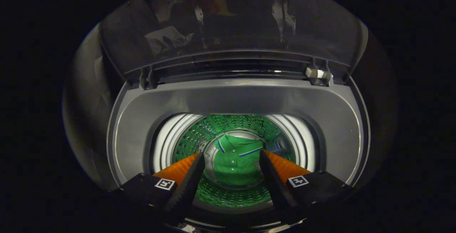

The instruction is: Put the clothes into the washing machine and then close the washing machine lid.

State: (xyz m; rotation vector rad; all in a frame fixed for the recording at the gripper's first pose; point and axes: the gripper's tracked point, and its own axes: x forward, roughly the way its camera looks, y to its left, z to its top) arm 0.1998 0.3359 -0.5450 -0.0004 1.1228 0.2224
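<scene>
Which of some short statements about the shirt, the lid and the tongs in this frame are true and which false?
1. The green shirt lies at the bottom of the drum. True.
2. The lid of the washing machine is shut. False: it stands raised behind the opening.
3. The tongs are open, with nothing between their fingers. True: the shirt is beyond them, down in the drum.
4. The tongs are clamped on the shirt. False: both fingers are apart and clear of it.
5. The shirt hangs over the rim of the opening. False: it is fully inside the drum.
</scene>
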